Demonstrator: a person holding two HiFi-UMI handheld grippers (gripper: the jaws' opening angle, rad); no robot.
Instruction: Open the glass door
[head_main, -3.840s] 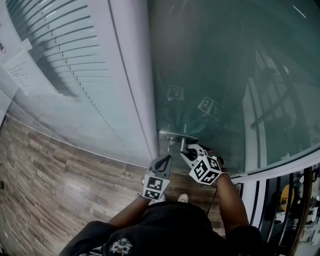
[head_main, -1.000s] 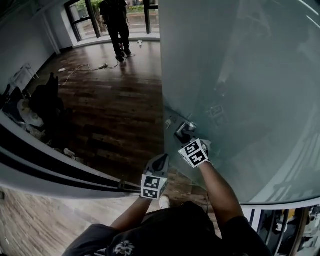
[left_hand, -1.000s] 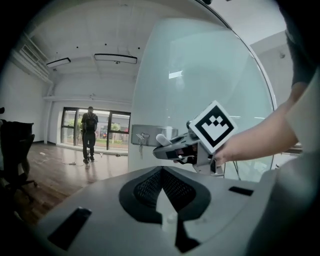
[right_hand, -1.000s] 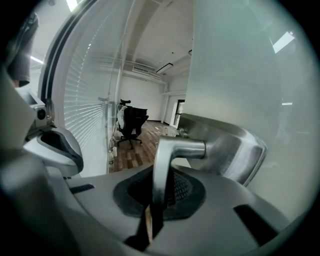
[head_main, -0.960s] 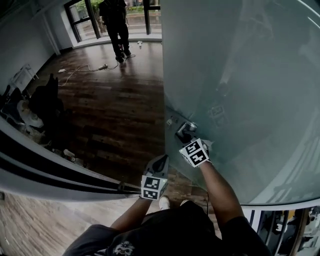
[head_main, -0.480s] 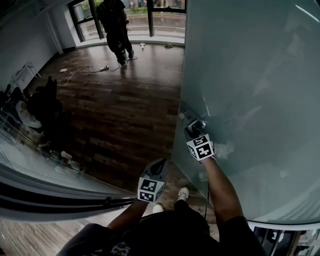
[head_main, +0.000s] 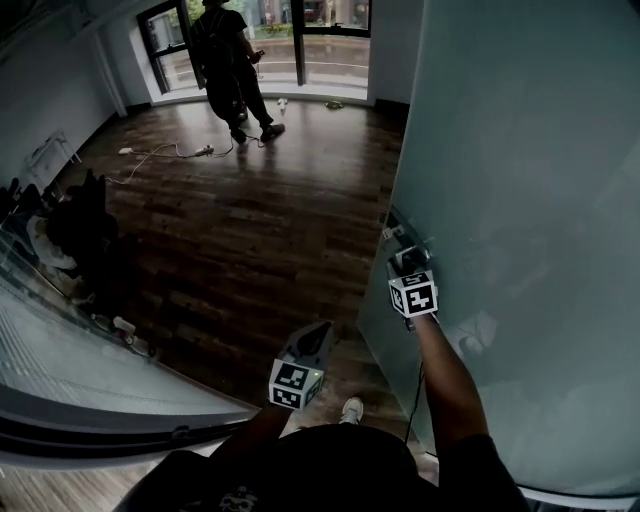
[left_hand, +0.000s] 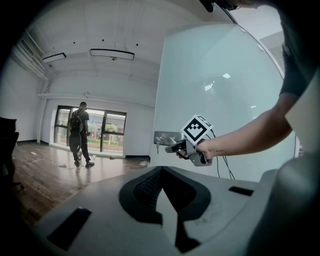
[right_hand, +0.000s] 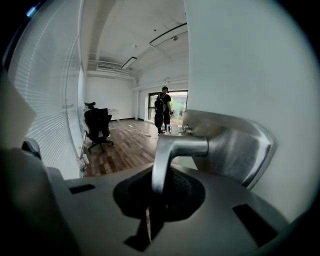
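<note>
- Where is the glass door (head_main: 520, 200)?
- Swung open on the right of the head view. It is frosted, so nothing shows through it, and its top and right side are cut off by the picture's edge.
- And the handle (right_hand: 172, 150)?
- From above it is nearly hidden behind the right gripper (head_main: 405, 258) and its marker cube. The right gripper view shows it plainly: a metal lever coming off a metal plate (right_hand: 240, 145) on the glass, bending down into the jaws. They are clenched on it, and the lever's lower end is lost in the dark hollow between them.
- The left gripper (head_main: 320, 332)?
- It hangs over the wooden floor (head_main: 250, 230), left of the door and well apart from it. In its own view the jaws meet along a thin seam with nothing between them.
- What else is there?
- A person (head_main: 228, 60) with a backpack stands by the far windows, back turned. A cable (head_main: 165, 152) lies on the floor near them. An office chair (right_hand: 98, 126) stands by the wall of blinds (right_hand: 45, 100). From above it is only a dark heap, and I can't tell what lies around it. One shoe (head_main: 351, 409) shows below, the other foot hidden by the wearer's body.
</note>
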